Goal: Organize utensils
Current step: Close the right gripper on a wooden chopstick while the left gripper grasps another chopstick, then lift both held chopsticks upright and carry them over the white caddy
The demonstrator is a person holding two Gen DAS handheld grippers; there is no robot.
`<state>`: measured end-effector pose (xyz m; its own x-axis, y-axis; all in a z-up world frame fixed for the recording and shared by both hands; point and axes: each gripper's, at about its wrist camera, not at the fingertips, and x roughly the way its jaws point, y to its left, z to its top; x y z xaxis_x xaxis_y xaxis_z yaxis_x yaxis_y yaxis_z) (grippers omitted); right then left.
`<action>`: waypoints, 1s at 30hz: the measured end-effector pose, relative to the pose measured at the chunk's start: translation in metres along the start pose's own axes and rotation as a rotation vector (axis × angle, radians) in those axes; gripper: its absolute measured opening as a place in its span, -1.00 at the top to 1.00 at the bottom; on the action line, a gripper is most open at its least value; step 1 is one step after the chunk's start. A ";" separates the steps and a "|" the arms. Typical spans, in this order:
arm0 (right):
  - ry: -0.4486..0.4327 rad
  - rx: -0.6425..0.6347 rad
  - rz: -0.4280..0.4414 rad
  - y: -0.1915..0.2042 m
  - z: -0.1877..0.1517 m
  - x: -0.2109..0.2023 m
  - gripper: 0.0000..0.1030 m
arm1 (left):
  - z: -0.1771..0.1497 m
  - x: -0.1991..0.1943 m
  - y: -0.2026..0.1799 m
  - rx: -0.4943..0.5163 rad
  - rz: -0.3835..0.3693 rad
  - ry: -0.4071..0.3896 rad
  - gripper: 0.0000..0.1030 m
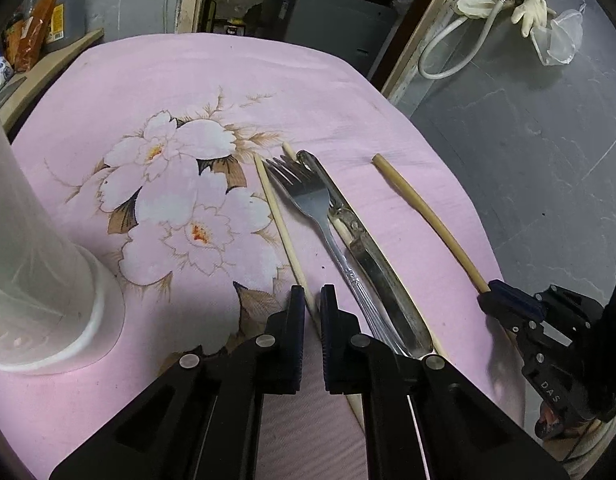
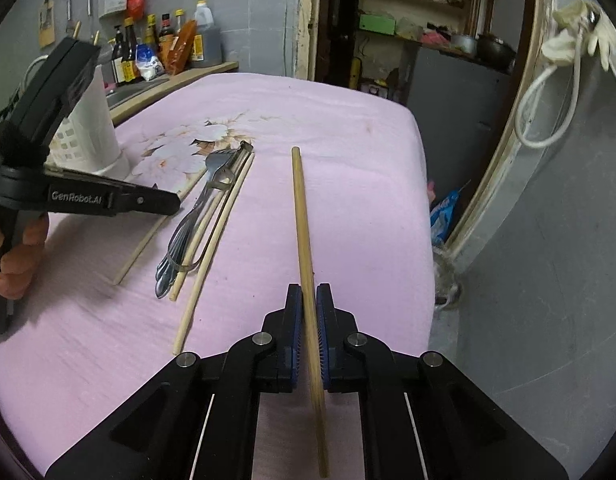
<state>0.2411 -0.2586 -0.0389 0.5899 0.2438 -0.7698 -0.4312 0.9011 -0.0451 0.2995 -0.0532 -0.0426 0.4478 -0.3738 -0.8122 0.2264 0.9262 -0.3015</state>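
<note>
My left gripper (image 1: 311,296) is shut on a thin pale chopstick (image 1: 276,216) that lies on the pink flowered cloth (image 1: 148,92). Just right of it lie a steel fork (image 1: 311,204) and a table knife (image 1: 371,264), with another chopstick under them. Further right, my right gripper (image 2: 308,292) is shut on a thicker wooden stick (image 2: 302,220), which points away across the cloth. The left wrist view shows that gripper (image 1: 489,290) holding the stick's near end. A white slotted utensil holder (image 2: 96,120) stands at the left, behind my left gripper (image 2: 174,204).
The cloth's right edge (image 2: 423,200) drops to a grey floor. Bottles and packets (image 2: 164,44) crowd a shelf behind the holder. A hose and rubber gloves (image 1: 503,0) hang at the far right. A hand (image 2: 16,256) grips the left tool.
</note>
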 end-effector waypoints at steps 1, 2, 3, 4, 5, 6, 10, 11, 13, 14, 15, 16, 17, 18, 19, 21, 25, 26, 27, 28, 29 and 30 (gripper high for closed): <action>0.006 -0.002 0.002 0.001 0.003 0.003 0.87 | 0.001 0.001 0.000 -0.011 -0.003 0.002 0.88; 0.011 -0.009 0.002 0.001 0.006 0.006 0.86 | 0.003 0.002 0.000 -0.016 -0.003 0.011 0.88; 0.014 -0.014 0.004 0.002 0.008 0.008 0.85 | 0.005 0.003 0.000 -0.016 -0.001 0.015 0.88; 0.022 -0.019 0.011 0.003 0.012 0.012 0.84 | 0.007 0.004 0.000 -0.016 0.003 0.016 0.87; 0.030 -0.025 0.018 0.003 0.016 0.016 0.82 | 0.009 0.005 0.001 -0.017 0.006 0.019 0.86; 0.037 -0.030 0.022 0.003 0.019 0.018 0.79 | 0.012 0.006 0.002 -0.019 0.005 0.022 0.86; 0.070 -0.049 0.046 0.001 0.038 0.035 0.67 | 0.017 0.010 0.002 -0.035 0.001 0.030 0.86; 0.080 -0.053 0.052 0.001 0.043 0.039 0.63 | 0.019 0.011 0.002 -0.040 -0.002 0.032 0.86; 0.102 -0.045 0.070 -0.001 0.049 0.045 0.50 | 0.021 0.013 0.003 -0.054 -0.011 0.037 0.86; 0.116 -0.038 0.082 -0.002 0.054 0.049 0.49 | 0.022 0.014 0.004 -0.057 -0.014 0.040 0.86; 0.123 -0.039 0.085 -0.002 0.056 0.050 0.51 | 0.024 0.015 0.005 -0.060 -0.015 0.040 0.86; 0.129 -0.047 0.084 -0.001 0.058 0.051 0.56 | 0.024 0.015 0.005 -0.062 -0.015 0.039 0.87; 0.134 -0.054 0.084 0.000 0.059 0.052 0.59 | 0.023 0.015 0.004 -0.061 -0.014 0.035 0.87; 0.136 -0.056 0.082 0.002 0.060 0.051 0.66 | 0.022 0.014 0.004 -0.059 -0.011 0.030 0.88; 0.135 -0.057 0.077 0.002 0.060 0.050 0.79 | 0.021 0.013 0.004 -0.060 -0.011 0.026 0.89; 0.125 -0.046 0.079 0.002 0.060 0.045 0.88 | 0.017 0.010 0.005 -0.062 -0.018 0.022 0.90; 0.069 0.020 0.106 -0.004 0.050 0.034 0.90 | 0.004 -0.001 0.005 -0.046 -0.035 0.021 0.92; 0.047 0.043 0.126 -0.004 0.047 0.029 0.90 | 0.001 -0.004 0.005 -0.044 -0.042 0.017 0.92; 0.016 0.061 0.145 -0.003 0.044 0.022 0.90 | -0.004 -0.007 0.006 -0.043 -0.050 0.012 0.93; -0.005 0.064 0.150 -0.001 0.043 0.017 0.90 | -0.007 -0.011 0.006 -0.045 -0.058 0.008 0.94; -0.038 0.066 0.155 0.002 0.040 0.009 0.90 | -0.011 -0.015 0.007 -0.048 -0.071 0.004 0.95; -0.085 0.070 0.162 0.005 0.037 -0.002 0.90 | -0.016 -0.021 0.007 -0.048 -0.088 -0.003 0.96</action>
<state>0.2632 -0.2414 -0.0146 0.5731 0.4146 -0.7069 -0.4787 0.8695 0.1218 0.2780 -0.0384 -0.0358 0.4302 -0.4543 -0.7801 0.2233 0.8908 -0.3957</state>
